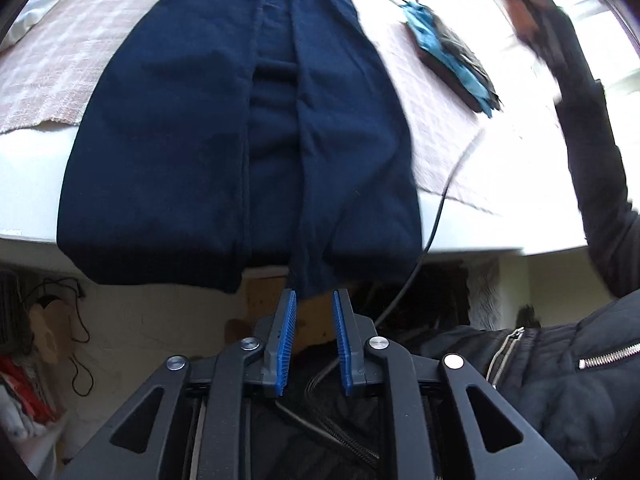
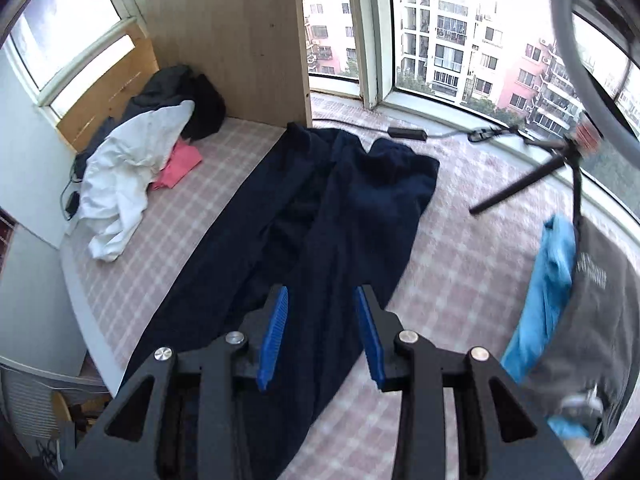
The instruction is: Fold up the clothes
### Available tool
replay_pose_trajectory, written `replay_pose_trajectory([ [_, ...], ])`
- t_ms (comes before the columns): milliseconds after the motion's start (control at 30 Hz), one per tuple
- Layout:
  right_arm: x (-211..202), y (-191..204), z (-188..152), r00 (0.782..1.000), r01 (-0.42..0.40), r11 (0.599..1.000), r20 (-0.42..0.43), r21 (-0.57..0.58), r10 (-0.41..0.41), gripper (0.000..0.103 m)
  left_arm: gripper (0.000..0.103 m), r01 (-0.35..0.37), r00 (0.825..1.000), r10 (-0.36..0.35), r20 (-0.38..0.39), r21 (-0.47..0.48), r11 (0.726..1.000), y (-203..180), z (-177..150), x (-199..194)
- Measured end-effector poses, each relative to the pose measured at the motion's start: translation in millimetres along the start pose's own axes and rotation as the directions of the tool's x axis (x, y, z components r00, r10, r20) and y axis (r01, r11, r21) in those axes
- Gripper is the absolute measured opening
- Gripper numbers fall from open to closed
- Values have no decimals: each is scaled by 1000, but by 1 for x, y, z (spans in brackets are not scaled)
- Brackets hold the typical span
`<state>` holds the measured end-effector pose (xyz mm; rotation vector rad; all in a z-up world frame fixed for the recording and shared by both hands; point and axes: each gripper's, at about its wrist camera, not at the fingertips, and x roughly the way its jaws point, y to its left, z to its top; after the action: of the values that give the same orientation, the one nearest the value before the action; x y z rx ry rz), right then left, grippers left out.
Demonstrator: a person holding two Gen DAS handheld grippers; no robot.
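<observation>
Navy trousers [image 2: 320, 216] laid lengthwise on a pink checked bed cover [image 2: 448, 256].
Soft matte cloth, legs creased, hems drooping over the bed's white edge. Left gripper [image 1: 314, 300] sits just below one hem, ribbed blue pads apart, gripping nothing. Right gripper [image 2: 322, 300] hovers above the trousers, jaws apart, empty. Curved window [image 2: 460, 40] behind.

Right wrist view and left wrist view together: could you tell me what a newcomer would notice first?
A long navy garment lies stretched down the middle of the pink checked bed cover, its near end hanging over the edge. A heap of white, pink and dark clothes sits at the far left corner.
</observation>
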<state>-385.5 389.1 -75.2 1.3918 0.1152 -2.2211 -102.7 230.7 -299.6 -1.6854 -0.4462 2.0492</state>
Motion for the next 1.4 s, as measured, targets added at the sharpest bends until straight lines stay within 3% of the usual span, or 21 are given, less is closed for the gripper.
replay_pose_trajectory([
  [167, -55, 31, -186, 995, -89, 985, -21, 149, 93, 36, 20, -7, 1000, 5, 13, 119, 993, 2, -2, -29],
  [267, -56, 65, -291, 990, -104, 950, -58, 295, 126, 36, 20, -27, 1000, 27, 4, 177, 984, 5, 4, -34],
  [333, -38, 89, -342, 987, -81, 923, -98, 376, 126, 36, 20, -33, 999, 34, -4, 199, 980, 9, 9, -35],
  [433, -9, 115, -384, 989, -1, 901, -131, 434, 65, 36, 20, -48, 999, 50, -2, 236, 970, 8, 8, -42],
  [500, 10, 117, -391, 991, 25, 883, -127, 468, 39, 36, 20, -49, 999, 49, 4, 266, 963, 4, 3, -48],
  [600, 26, 111, -390, 993, -5, 856, -99, 517, 65, 36, 20, -46, 999, 46, 6, 292, 955, 3, -7, -58],
  [833, 43, 112, -374, 992, 24, 880, -123, 474, 39, 36, 22, -68, 998, 64, 25, 278, 958, 13, -17, -70],
  [967, 49, 114, -371, 991, -43, 876, -90, 480, 99, 35, 22, -83, 996, 77, 34, 250, 965, 24, -15, -74],
  [1033, 50, 115, -371, 989, -75, 875, -75, 478, 126, 7, 22, -89, 996, 82, 37, 249, 964, 26, -13, -75],
  [1300, 16, 116, -370, 974, -174, 869, -50, 463, 221, 6, 22, -77, 997, 79, 5, 294, 953, 22, -10, -64],
  [1400, 33, 114, -376, 968, -166, 858, -86, 486, 236, 6, 22, -67, 997, 74, -9, 306, 950, 19, -7, -56],
])
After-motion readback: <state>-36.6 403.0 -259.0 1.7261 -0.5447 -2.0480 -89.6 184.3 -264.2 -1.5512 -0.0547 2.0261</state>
